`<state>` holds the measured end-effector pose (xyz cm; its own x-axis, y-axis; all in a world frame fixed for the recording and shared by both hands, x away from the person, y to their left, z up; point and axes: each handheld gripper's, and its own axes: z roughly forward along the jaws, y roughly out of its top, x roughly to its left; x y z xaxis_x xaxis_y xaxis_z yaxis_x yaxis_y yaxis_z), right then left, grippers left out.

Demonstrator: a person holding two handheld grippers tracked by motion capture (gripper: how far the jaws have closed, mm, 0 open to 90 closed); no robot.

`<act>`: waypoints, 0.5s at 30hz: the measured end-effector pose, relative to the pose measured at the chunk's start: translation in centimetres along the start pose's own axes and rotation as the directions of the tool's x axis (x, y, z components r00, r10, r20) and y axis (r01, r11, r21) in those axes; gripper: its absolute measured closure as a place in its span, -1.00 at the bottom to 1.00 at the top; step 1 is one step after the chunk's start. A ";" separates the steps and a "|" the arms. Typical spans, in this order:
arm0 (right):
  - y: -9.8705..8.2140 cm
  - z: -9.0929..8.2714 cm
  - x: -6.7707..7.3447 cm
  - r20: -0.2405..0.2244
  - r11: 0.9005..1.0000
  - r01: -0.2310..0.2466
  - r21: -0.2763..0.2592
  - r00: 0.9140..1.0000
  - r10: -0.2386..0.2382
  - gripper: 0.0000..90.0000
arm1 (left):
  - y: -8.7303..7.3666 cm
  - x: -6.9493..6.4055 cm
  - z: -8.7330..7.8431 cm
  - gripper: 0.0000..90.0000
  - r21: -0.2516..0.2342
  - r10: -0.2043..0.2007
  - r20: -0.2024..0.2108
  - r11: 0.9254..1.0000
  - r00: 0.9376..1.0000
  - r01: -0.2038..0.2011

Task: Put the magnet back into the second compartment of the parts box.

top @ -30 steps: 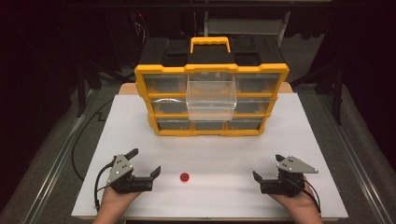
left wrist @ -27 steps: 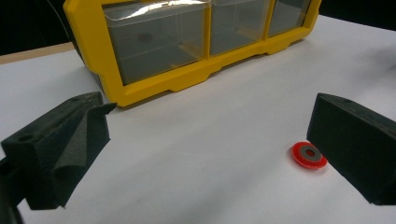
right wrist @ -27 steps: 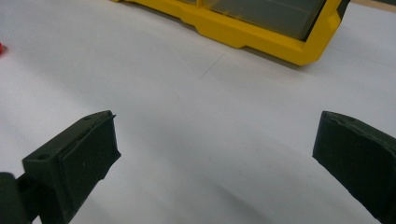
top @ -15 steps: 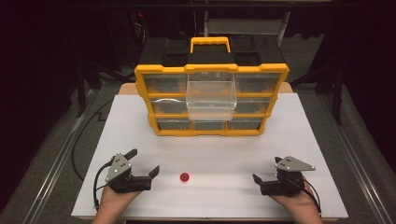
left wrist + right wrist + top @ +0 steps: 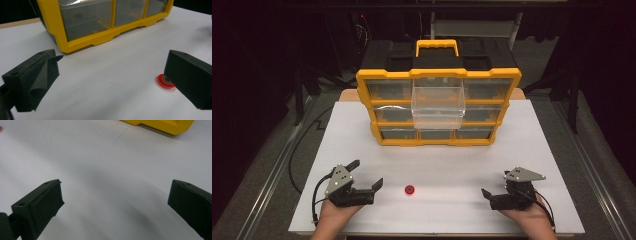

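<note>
While both hands rest at the near table edge, I count one small red disc, one yellow drawer organizer, two grippers. Red disc lies flat on the white table, between the grippers, much nearer the left gripper. Round part, grey centre, so no long axis or heading to report; flat face up. In the left gripper view the disc sits just beside the right-hand jaw, partly hidden by it. Left jaws spread wide, holding nothing. Right gripper jaws also spread wide, empty, above bare table. Organizer stands at the far side, one clear drawer pulled out from its middle column, handle on top.
</note>
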<state>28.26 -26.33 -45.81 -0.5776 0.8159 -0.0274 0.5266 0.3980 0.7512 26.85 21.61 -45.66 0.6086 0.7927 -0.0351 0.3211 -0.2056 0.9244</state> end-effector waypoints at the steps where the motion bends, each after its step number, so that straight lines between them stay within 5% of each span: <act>1: 0.0 0.1 0.0 -0.006 1.000 -0.002 0.001 1.000 0.002 -1.00 | 0.0 0.0 0.0 -0.99 -0.004 -0.004 0.005 1.000 1.000 0.004; 15: 1.2 1.5 0.6 -0.025 1.000 0.022 -0.010 0.999 -0.022 -1.00 | 0.0 0.1 0.1 -0.99 0.002 0.009 0.008 1.000 1.000 -0.009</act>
<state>29.42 -24.74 -45.90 -0.6042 0.7963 -0.0278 0.5075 0.4115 0.7570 26.98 21.69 -45.72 0.6170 0.7864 -0.0295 0.3168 -0.2139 0.9241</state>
